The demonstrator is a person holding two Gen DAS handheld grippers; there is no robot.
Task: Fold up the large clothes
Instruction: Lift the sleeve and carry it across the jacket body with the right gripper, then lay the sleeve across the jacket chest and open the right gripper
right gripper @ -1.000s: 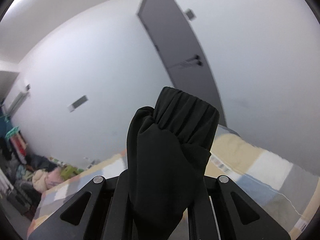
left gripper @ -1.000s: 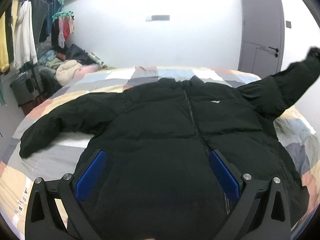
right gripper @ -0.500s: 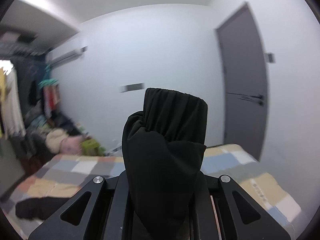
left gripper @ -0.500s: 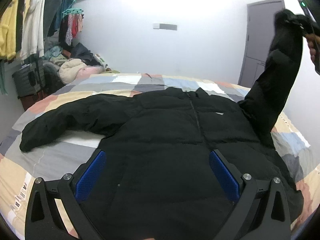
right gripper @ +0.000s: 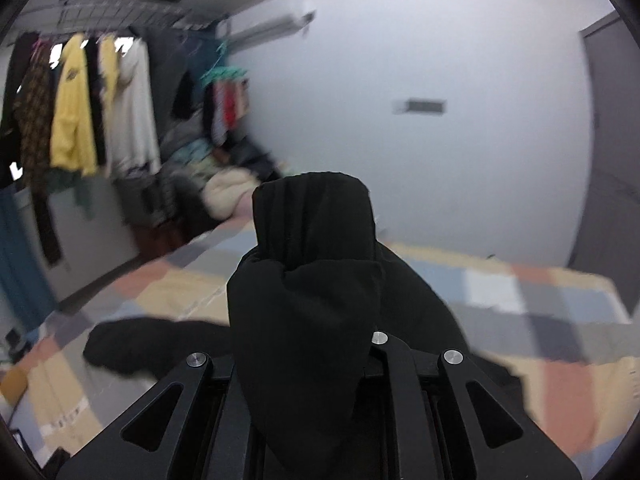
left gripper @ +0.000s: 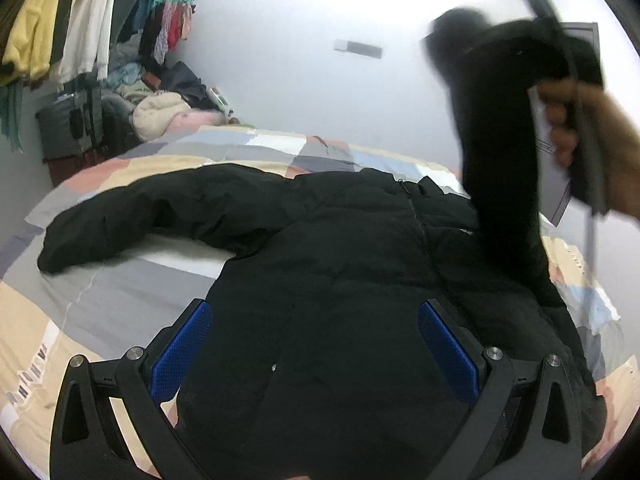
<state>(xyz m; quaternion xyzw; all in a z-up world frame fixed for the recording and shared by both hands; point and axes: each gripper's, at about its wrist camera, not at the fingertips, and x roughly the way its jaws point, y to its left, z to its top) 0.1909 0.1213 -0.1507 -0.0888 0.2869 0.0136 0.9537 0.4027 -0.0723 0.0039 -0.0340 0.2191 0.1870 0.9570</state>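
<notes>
A black puffer jacket lies front up on the patchwork bed, zipper up the middle. Its left sleeve lies stretched out to the left. My left gripper is open and empty, its blue pads apart over the jacket's lower body. My right gripper is shut on the cuff of the right sleeve. In the left wrist view that sleeve is held high above the jacket's right shoulder, with the holding hand at the right.
A clothes rack with hanging garments stands at the far left. A pile of clothes lies beyond the bed's far left corner. A grey door is at the right wall.
My right gripper has swung the right sleeve up and leftward, over the jacket body, and now faces the clothes rack. My left gripper has stayed open over the jacket's lower part.
</notes>
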